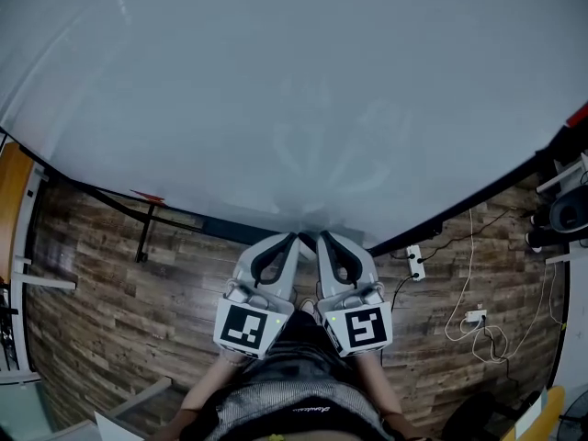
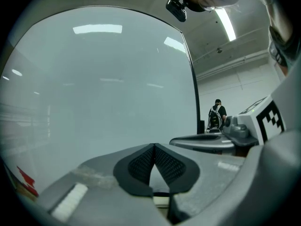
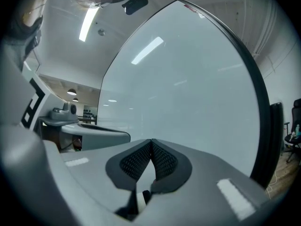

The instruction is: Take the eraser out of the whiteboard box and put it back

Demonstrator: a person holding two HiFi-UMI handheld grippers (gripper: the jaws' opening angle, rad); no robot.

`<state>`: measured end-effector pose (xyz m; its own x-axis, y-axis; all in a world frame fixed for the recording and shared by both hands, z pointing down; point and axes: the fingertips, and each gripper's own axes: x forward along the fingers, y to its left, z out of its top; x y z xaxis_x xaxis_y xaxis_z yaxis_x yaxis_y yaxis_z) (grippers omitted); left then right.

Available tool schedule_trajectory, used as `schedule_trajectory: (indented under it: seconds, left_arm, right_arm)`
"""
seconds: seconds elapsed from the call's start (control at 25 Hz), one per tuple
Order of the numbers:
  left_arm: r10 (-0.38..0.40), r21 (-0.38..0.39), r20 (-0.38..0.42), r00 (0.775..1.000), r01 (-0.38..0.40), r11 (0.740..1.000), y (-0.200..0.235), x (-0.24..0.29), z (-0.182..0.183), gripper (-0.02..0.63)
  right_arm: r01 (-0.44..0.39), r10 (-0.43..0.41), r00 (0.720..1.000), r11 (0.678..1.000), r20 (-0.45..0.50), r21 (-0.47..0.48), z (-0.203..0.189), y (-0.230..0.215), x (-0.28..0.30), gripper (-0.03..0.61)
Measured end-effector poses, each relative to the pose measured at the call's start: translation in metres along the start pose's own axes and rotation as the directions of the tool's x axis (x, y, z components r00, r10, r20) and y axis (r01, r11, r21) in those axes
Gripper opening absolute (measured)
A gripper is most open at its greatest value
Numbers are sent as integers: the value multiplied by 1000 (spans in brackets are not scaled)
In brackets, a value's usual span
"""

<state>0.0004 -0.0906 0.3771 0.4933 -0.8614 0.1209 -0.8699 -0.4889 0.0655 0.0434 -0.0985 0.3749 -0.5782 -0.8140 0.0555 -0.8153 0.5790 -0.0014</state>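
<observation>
A large whiteboard [image 1: 294, 90] fills most of the head view. It also spreads ahead in the left gripper view [image 2: 94, 88] and the right gripper view [image 3: 188, 79]. No eraser or box shows in any view. My left gripper [image 1: 299, 240] and right gripper [image 1: 322, 238] are held side by side, tips close to the board's lower edge. The left gripper [image 2: 154, 145] is shut, pads meeting with nothing between them. The right gripper [image 3: 151, 141] is shut and empty too. Each gripper shows at the side of the other's view.
Below the board lies a wooden floor [image 1: 110, 283]. A board stand leg [image 1: 145, 232] is at the left, a power strip [image 1: 416, 263] and loose cables [image 1: 478, 320] at the right. A small red piece [image 1: 147, 197] sits on the board's edge. A person [image 2: 216, 117] stands far off.
</observation>
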Motion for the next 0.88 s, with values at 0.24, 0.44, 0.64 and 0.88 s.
schedule_trajectory:
  seconds: [0.24, 0.44, 0.64, 0.88]
  left_arm:
    - [-68, 22, -3, 998, 68, 997, 5, -4, 3, 0]
    - [-108, 25, -13, 994, 109, 994, 4, 3, 1, 0]
    - [-133, 11, -20, 991, 133, 991, 8, 4, -5, 0]
    - [-140, 10, -29, 990, 141, 990, 11, 4, -10, 0]
  right_arm:
    - [57, -57, 998, 998, 1, 10, 1, 11, 5, 2]
    - [92, -92, 996, 996, -15, 11, -4, 7, 5, 2]
    - [90, -90, 995, 996, -48, 9, -11, 12, 11, 2]
    - [85, -84, 991, 996, -108, 6, -24, 13, 14, 2]
